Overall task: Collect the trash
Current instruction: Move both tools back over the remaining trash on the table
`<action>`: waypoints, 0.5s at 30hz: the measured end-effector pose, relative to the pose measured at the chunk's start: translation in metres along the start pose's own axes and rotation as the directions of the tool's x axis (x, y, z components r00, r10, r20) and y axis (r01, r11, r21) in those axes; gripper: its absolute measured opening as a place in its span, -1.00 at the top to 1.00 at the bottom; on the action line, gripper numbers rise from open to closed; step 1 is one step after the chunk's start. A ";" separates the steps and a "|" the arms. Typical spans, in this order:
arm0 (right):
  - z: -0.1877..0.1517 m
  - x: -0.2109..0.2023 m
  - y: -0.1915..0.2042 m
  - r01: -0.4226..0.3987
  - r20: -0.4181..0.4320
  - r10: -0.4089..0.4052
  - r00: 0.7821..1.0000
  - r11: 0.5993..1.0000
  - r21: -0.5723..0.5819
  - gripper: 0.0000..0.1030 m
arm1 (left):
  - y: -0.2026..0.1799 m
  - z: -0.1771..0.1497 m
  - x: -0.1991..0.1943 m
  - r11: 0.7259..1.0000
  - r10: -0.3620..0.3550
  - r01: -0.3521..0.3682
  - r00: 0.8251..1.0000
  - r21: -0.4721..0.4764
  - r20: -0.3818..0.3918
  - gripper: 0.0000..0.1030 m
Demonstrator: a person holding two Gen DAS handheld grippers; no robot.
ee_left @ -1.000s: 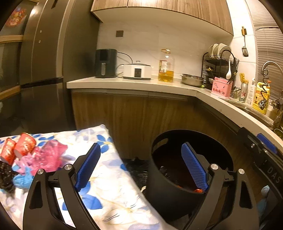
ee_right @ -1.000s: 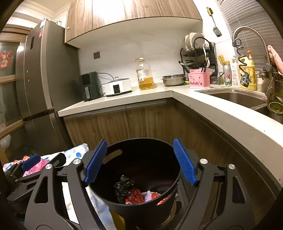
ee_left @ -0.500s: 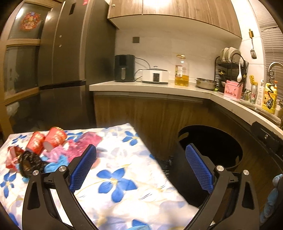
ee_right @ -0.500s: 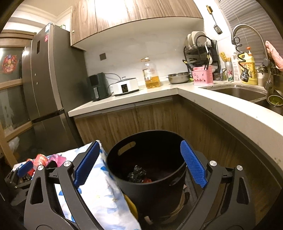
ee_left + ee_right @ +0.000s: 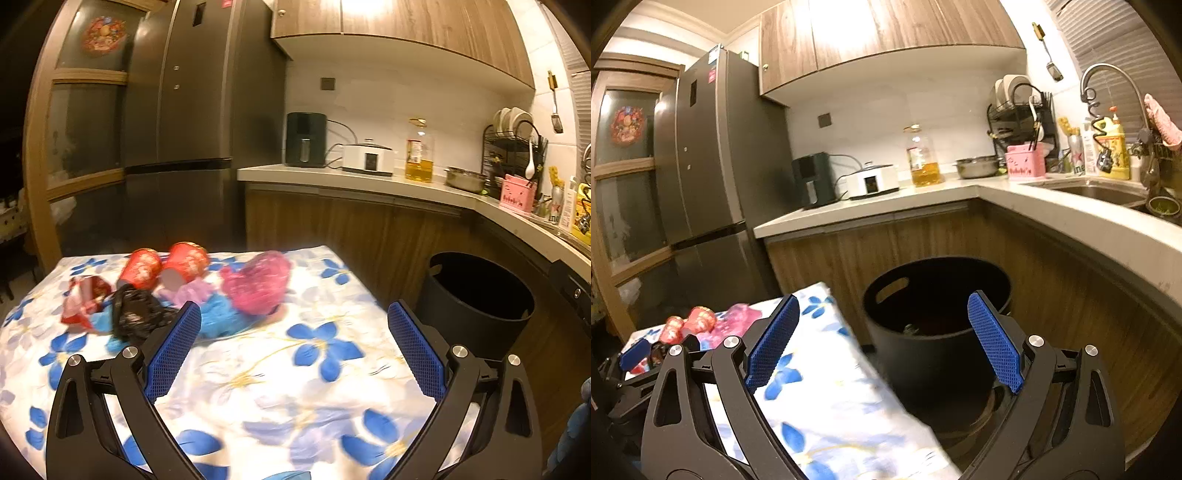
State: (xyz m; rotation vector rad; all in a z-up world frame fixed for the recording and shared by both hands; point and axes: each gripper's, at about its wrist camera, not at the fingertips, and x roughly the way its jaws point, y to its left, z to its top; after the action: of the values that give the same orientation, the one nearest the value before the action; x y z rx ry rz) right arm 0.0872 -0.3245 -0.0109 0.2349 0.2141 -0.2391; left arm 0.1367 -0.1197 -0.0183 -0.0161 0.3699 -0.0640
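Facing the table (image 5: 295, 391), your left gripper (image 5: 293, 345) was spread wide with nothing between its blue pads (image 5: 171, 347), and your right gripper (image 5: 882, 341), aimed toward the bin (image 5: 934, 332), was just as wide and empty. The trash lay in a heap on the table's far left part, well apart from the bin, which stood on the floor just off the table's right edge. In that heap you had two red cups (image 5: 164, 264) at the back, a pink bag (image 5: 255, 282) nearest the bin side, a black bag (image 5: 138, 314) and a blue bag (image 5: 221, 321) in front, and a torn red wrapper (image 5: 83, 299) farthest from the bin. All of it looked light, soft and crushable; the bags would probably bunch and slip, so a pinch on the thickest crumpled part seemed best, and for a cup, across its rim.
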 end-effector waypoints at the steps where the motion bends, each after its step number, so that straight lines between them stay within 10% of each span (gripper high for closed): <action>1: -0.003 -0.001 0.006 -0.008 -0.004 0.008 1.000 1.000 0.000 -0.77 | 0.007 -0.001 -0.002 1.000 0.013 -0.013 1.000 -0.004 0.002 -0.88; 15: -0.025 -0.006 0.069 -0.093 -0.022 0.092 0.996 0.995 -0.036 -0.77 | 0.076 -0.009 -0.013 0.991 0.114 -0.113 0.993 -0.069 0.012 -0.88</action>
State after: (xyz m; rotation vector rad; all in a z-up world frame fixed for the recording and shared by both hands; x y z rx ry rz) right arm 0.0954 -0.2516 -0.0189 0.2104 0.2265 -0.1412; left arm 0.1254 -0.0434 -0.0238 -0.0628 0.3568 0.0615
